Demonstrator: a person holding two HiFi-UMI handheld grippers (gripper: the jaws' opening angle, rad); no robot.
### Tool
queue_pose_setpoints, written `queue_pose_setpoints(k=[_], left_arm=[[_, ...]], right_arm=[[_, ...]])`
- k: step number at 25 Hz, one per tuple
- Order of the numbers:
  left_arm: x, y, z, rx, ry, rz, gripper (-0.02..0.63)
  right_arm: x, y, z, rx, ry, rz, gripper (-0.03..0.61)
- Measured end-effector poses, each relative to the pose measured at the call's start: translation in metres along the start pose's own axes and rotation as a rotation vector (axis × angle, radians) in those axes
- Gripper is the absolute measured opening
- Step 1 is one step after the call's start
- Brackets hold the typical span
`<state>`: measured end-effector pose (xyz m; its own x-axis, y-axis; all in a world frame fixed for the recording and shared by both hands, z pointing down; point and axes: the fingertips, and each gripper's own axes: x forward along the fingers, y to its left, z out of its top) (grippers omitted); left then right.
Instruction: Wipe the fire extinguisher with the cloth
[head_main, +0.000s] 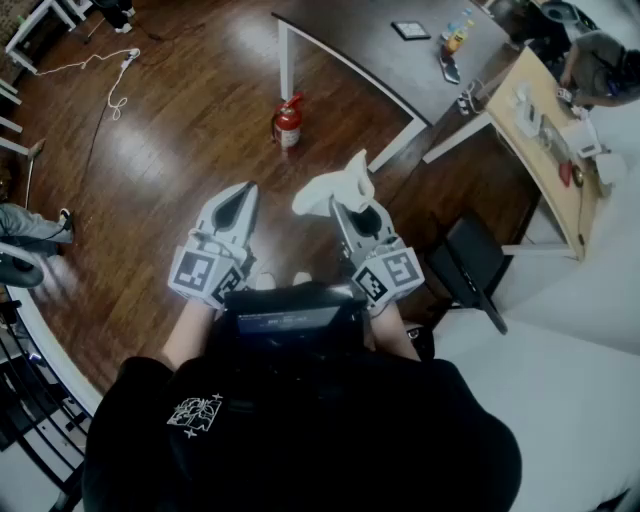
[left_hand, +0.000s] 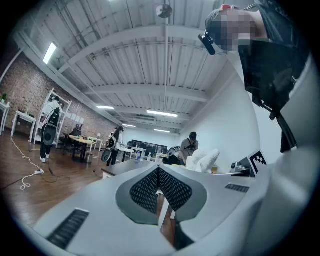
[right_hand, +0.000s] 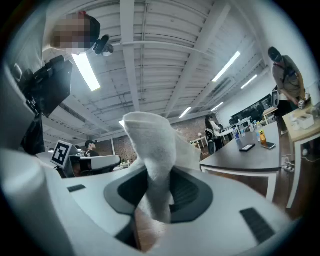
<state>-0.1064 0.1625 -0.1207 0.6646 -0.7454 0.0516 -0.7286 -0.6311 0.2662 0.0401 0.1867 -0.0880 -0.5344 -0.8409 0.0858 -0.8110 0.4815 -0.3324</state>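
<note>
Two grippers are held close to the body in the head view: the left gripper (head_main: 240, 197) and the right gripper (head_main: 345, 208), from which a white cloth (head_main: 335, 185) sticks up. The fire extinguisher (head_main: 287, 122) stands upright on the wooden floor (head_main: 190, 110), well apart from both, just beside a white table leg (head_main: 285, 60). Wiping is judged not yet begun; an approach and a lowering of the cloth are called for.

Nothing is held in the left gripper view, where the jaws are closed together.

One fold of cloth (right_hand: 152, 160) is pinched between the jaws in the right gripper view, and a large room with a ribbed ceiling is shown.
</note>
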Motion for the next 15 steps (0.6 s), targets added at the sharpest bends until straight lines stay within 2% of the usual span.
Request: queue_pose_setpoints(k=[8, 15], left_arm=[[0.032, -0.010, -0.010, 0.004, 0.006, 0.023, 0.003], [0.043, 0.000, -0.019, -0.012, 0.017, 0.050, 0.003]], right_arm=[[0.001, -0.029, -0.004, 0.026, 0.022, 0.043, 0.141], [0.011, -0.044, -0.011, 0.029, 0.043, 0.066, 0.141]])
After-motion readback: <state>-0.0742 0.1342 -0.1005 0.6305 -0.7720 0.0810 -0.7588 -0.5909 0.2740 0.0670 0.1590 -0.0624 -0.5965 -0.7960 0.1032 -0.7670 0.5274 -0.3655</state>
